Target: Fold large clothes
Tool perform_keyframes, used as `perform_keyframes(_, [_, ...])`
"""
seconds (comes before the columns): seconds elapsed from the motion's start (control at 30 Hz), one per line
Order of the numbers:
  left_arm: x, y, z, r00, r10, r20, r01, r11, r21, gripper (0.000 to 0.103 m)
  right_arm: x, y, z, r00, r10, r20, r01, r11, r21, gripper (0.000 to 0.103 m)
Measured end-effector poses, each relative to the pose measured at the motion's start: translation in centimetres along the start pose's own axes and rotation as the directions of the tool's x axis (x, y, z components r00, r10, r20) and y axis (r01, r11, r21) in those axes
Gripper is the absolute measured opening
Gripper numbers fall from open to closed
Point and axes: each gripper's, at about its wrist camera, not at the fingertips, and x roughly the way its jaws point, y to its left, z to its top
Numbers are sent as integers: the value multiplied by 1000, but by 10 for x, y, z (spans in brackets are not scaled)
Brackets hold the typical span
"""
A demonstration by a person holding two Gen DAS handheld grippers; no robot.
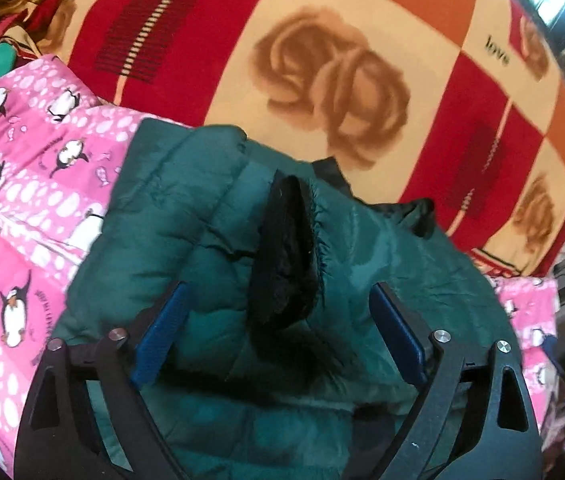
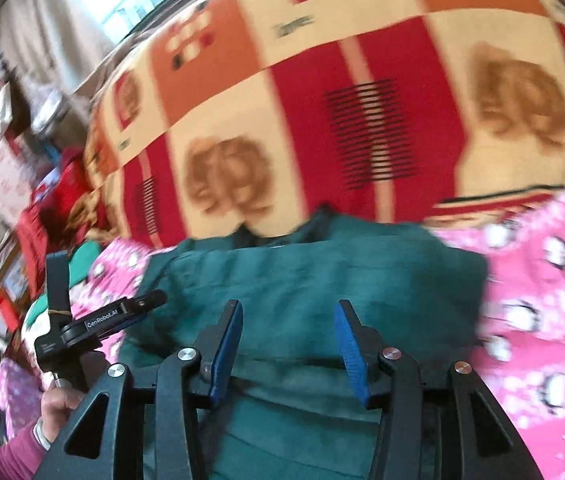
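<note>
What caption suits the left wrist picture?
Open left gripper above a green jacket with black fur trim, on a pink penguin quilt.

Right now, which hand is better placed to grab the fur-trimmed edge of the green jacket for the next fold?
Left, probably. The left gripper hangs open with the black fur trim between its fingers. The right gripper faces only smooth green jacket.

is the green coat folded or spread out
Folded: the coat lies as a compact bundle on the pink quilt, padded layers doubled over and dark fur trim on top.
</note>
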Motion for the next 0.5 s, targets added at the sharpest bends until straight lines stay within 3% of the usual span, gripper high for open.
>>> perform_keyframes(0.03, [2,-3,1,1000,13,9,-13,1000,23,56,-5,-11,-1,1000,-18,6,18,1000,20,46])
perform_keyframes(0.07, [5,-9,2,999,41,8,-41,997,58,26,-9,-24,-2,999,-42,10,41,998,44,46])
perform_keyframes(0.17, [0,-21,6,994,93,53,-99,987,127,13,-9,-48,-5,994,-106,11,105,989,102,46])
perform_keyframes(0.3, [-23,-14,14,988,104,117,-121,983,141,10,8,-52,-8,995,-94,-16,95,989,115,46])
perform_keyframes(0.5, [-37,22,14,977,155,145,-173,978,120,10,60,-23,-9,995,-70,-74,71,997,19,46])
